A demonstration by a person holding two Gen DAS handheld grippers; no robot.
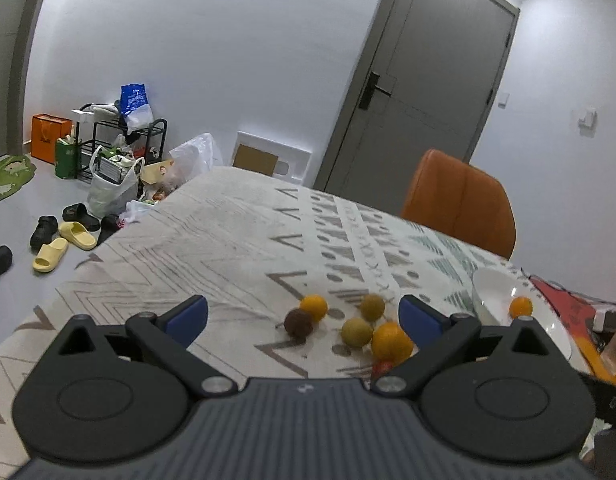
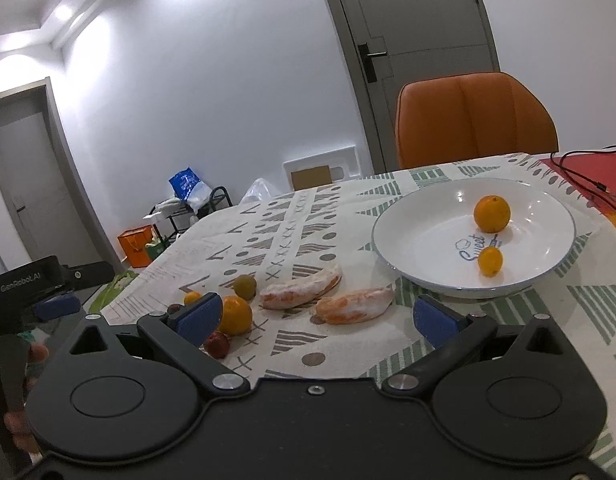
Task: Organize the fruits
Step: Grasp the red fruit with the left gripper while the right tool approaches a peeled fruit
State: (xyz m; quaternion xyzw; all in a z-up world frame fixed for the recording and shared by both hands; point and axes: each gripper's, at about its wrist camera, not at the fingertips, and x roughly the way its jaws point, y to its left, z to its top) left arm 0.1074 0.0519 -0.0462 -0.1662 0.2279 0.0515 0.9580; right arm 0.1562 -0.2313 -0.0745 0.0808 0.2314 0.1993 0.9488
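Left wrist view: left gripper (image 1: pixel 304 316) is held wide open, nothing gripped; the loose fruit cluster (image 1: pixel 349 326) is seen just ahead on the patterned tablecloth (image 1: pixel 228 232), offset toward the right finger; counted there: two oranges, larger one (image 1: pixel 391 342) nearest the right pad and smaller one (image 1: pixel 313 307) further left, two green-yellow round fruits (image 1: pixel 356 332), one dark brown fruit (image 1: pixel 298 323), one red fruit (image 1: pixel 381 368) mostly hidden behind the gripper body; white plate (image 1: pixel 487 284) lies to the right of the cluster, one orange visible in it. Right wrist view: right gripper (image 2: pixel 315 316) is also spread fully, empty; two peeled segment pieces (image 2: pixel 302 290) lie just ahead between the fingers, long axes running roughly left-right across the gap, slightly tilted; the plate sits ahead and right, two oranges (image 2: pixel 491 214) counted inside, one large, one small; round fruits are bunched by the left pad, partly occluded, so no count is taken here. Judgement: the plate is taken as the target; the right gripper is nearer both plate and segments; the left gripper is nearer the round-fruit cluster; for the segments a grasp across the short axis would need the wrist turned.
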